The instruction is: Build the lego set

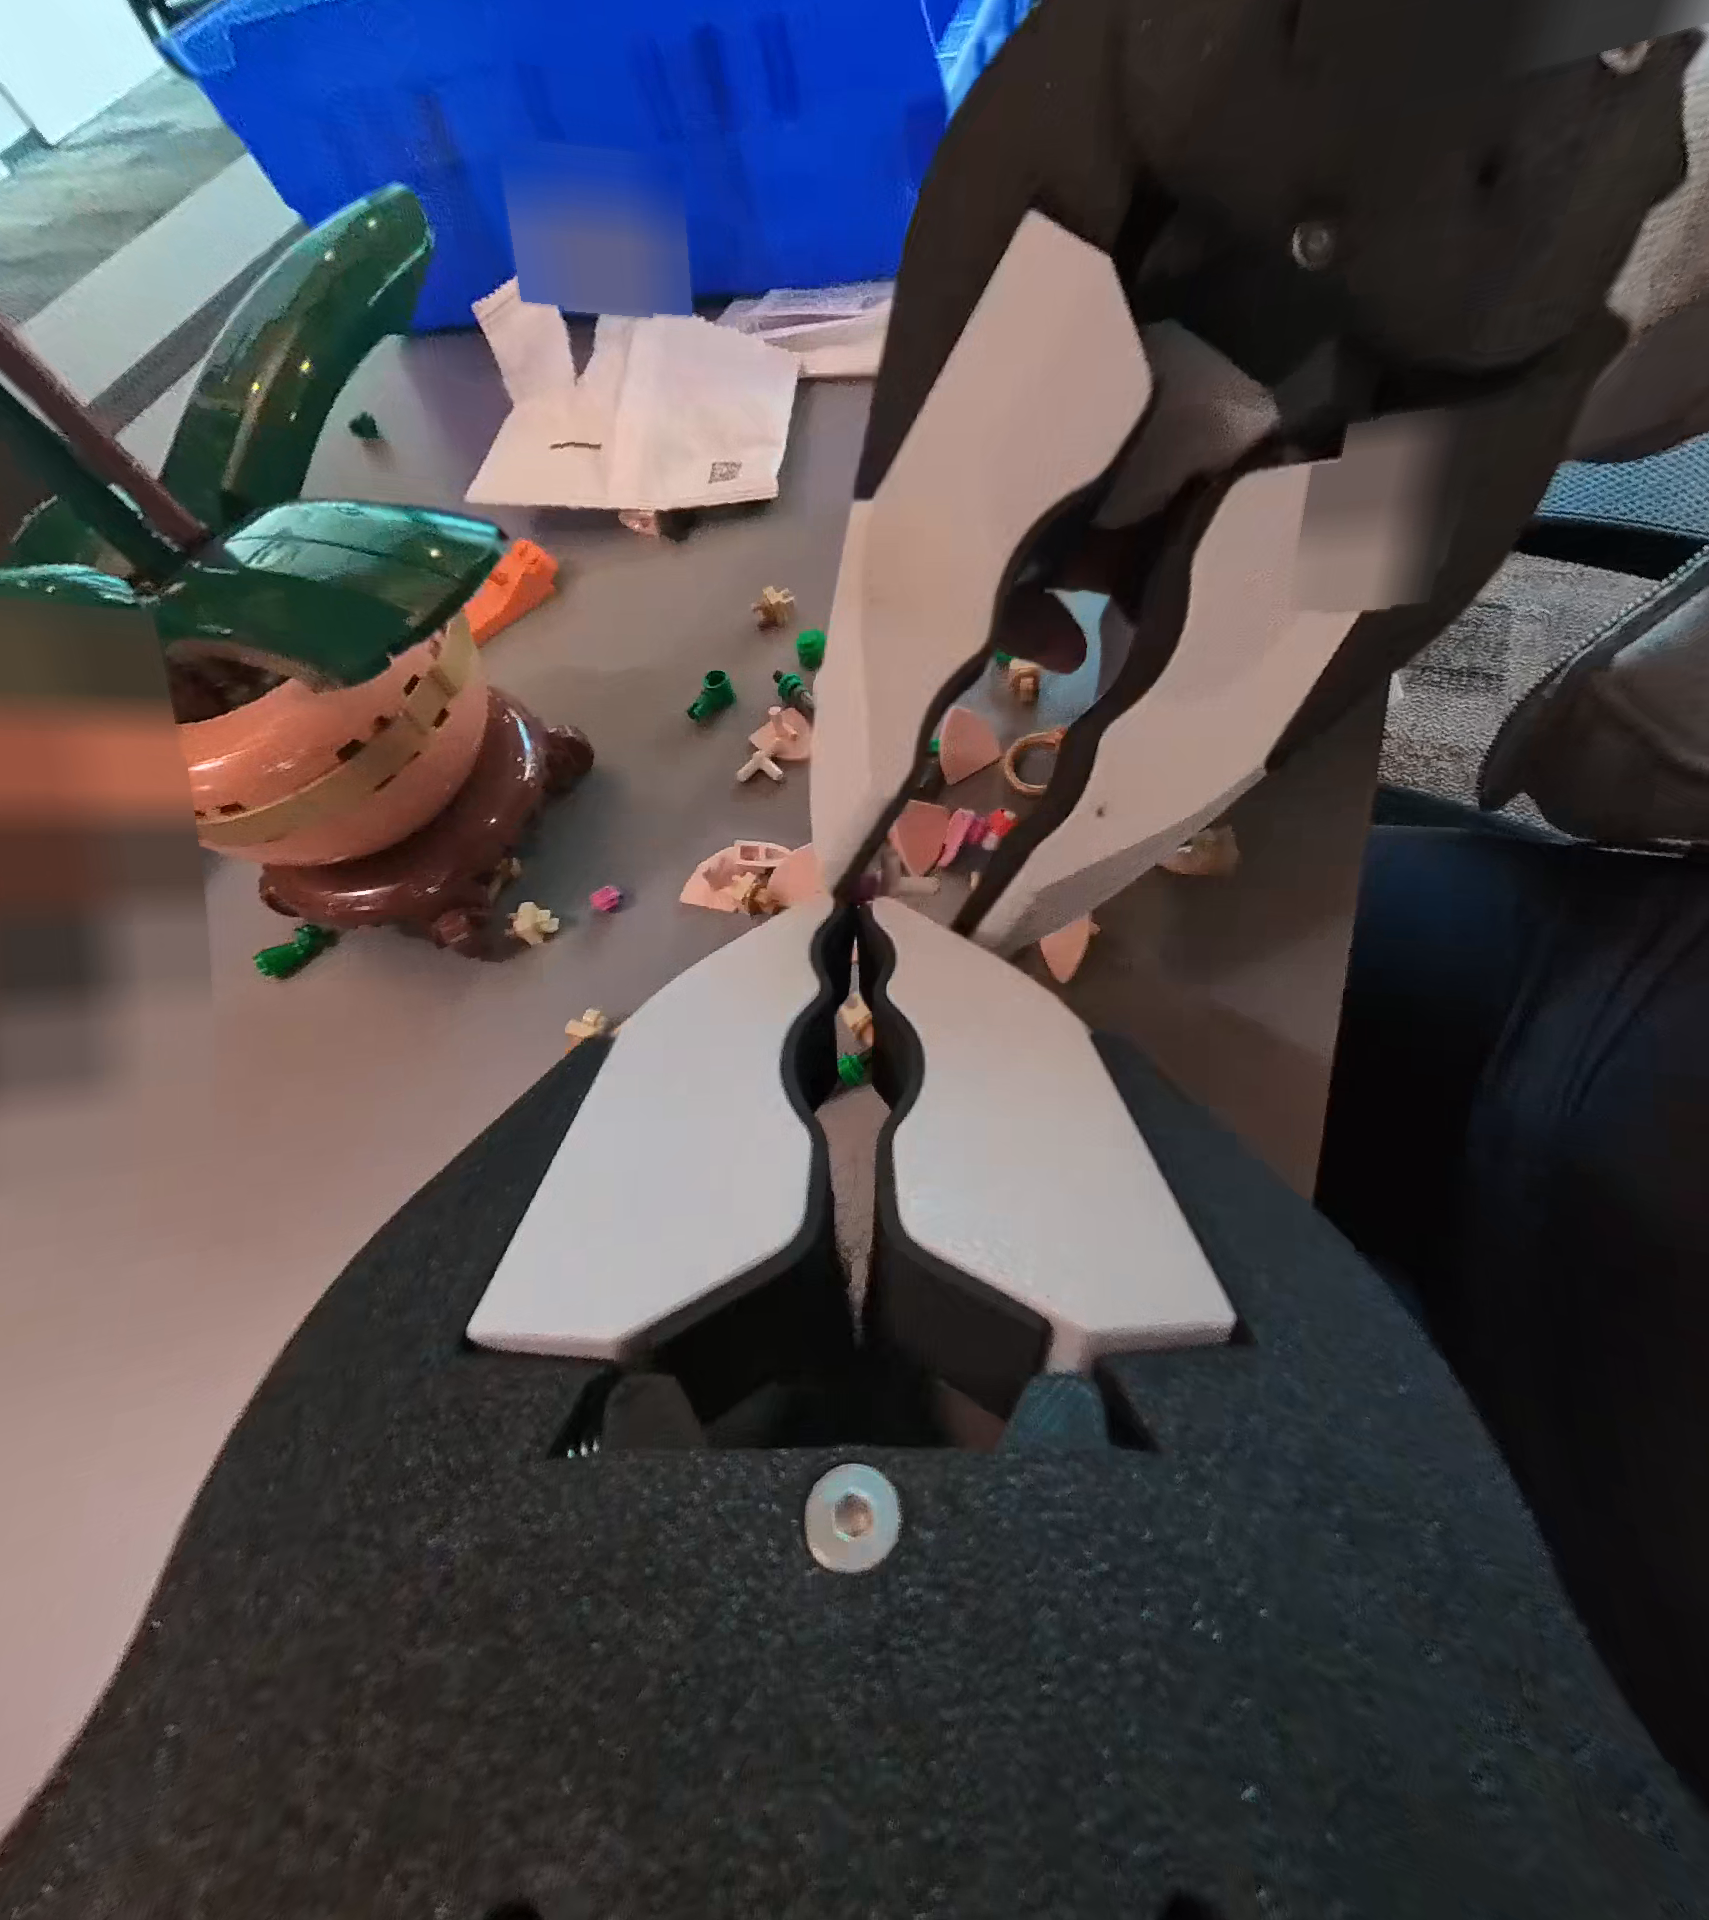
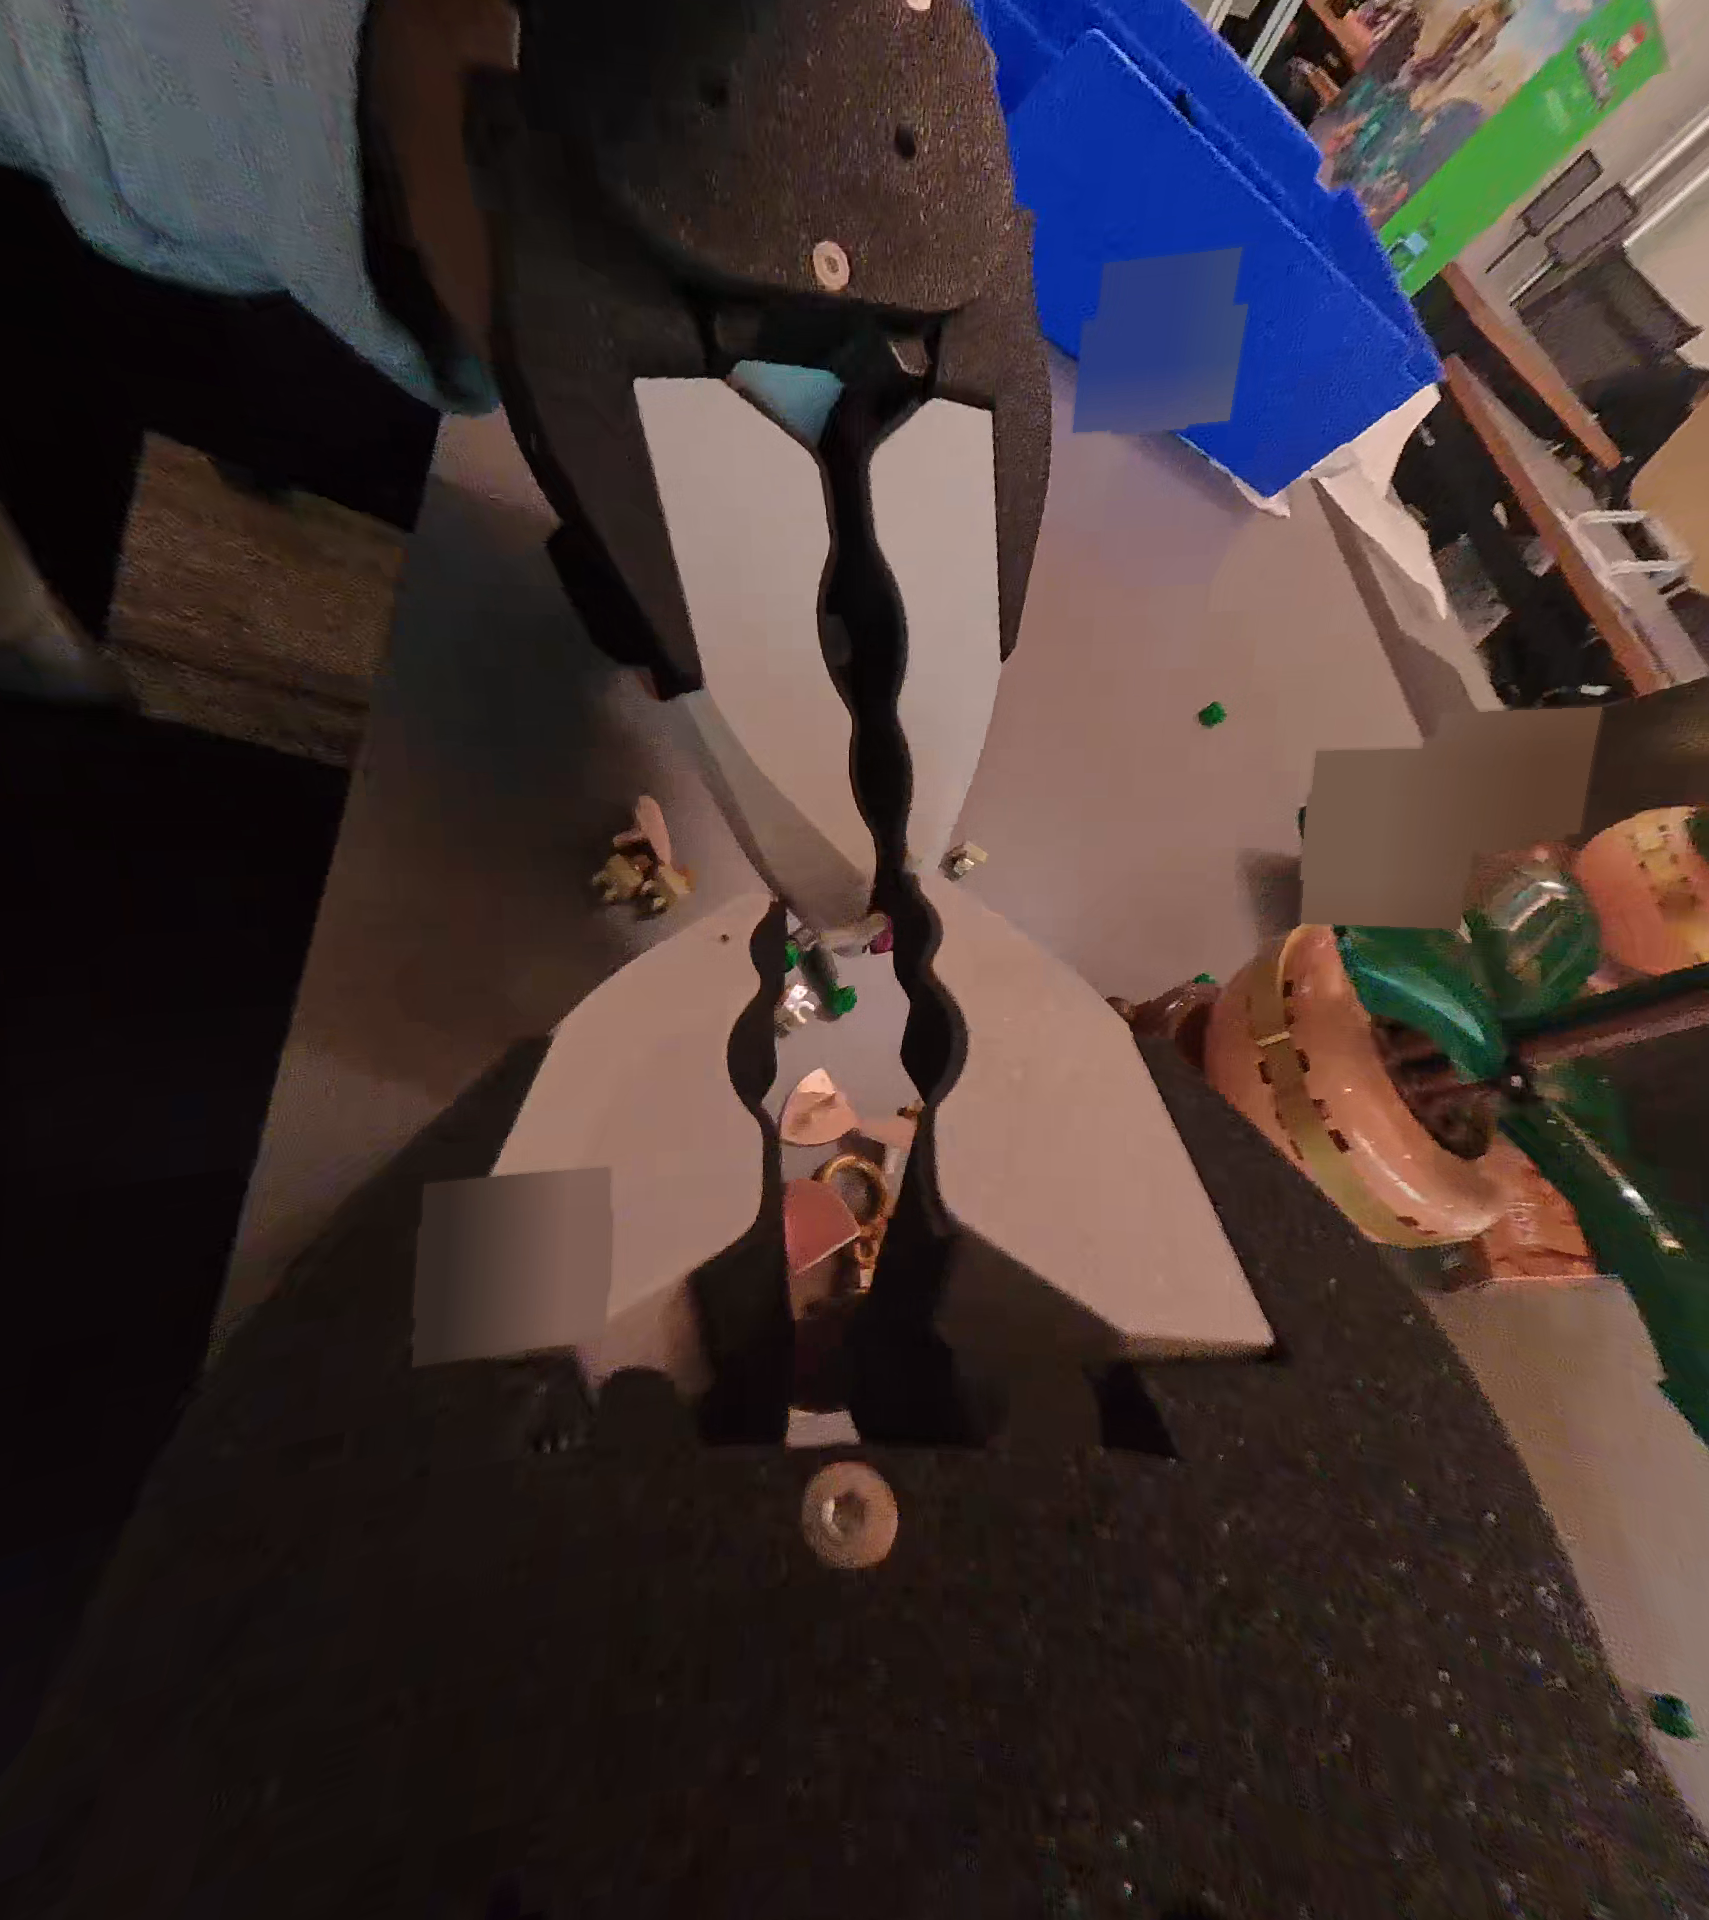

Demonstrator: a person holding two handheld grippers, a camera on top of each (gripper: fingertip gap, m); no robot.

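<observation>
A small lego piece (image 2: pixel 837 940), a white bar with a green end and a magenta end, hangs between my two grippers above the grey table (image 1: pixel 362 1143). My right gripper (image 2: pixel 842 920) grips it across its slightly parted tips. My left gripper (image 1: pixel 852 920) is shut, its tips pinching the magenta end (image 1: pixel 873 888). The two grippers meet tip to tip: the right gripper (image 1: pixel 907 904) comes in from the upper right of the left wrist view, and the left gripper (image 2: pixel 886 888) from the top of the right wrist view. A built lego plant pot (image 1: pixel 341 748) with dark green leaves stands to the left and also shows in the right wrist view (image 2: pixel 1349 1122).
Loose pink, tan and green pieces (image 1: pixel 777 727) lie on the table under the grippers. An orange piece (image 1: pixel 517 587) lies behind the pot. White paper bags (image 1: pixel 642 426) and a blue bin (image 1: pixel 621 156) stand at the back. The table edge and a person's dark trousers (image 1: pixel 1556 1143) are to the right.
</observation>
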